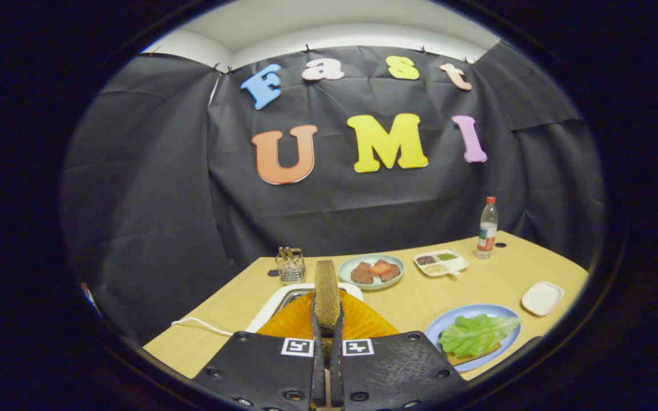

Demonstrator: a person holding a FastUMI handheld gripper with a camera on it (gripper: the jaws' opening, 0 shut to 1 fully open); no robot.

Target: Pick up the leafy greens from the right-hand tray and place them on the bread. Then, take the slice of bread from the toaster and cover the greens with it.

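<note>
Bread slice [327,297] stood upright, clamped in the hand-held gripper [327,328]; greens [476,334] on the plate [466,313] lay near right.

The camera rides on the gripper [327,342] and looks forward along its fingers [319,348], which close on an upright bread slice [327,298] right before the lens; it sits low and close above the near part of the tabletop [420,291], facing level toward the black cloth wall [334,211] behind; the toaster [283,305] lies just beneath, the plate [494,311] of greens [474,334] near on the right; farther dishes look small.
</note>
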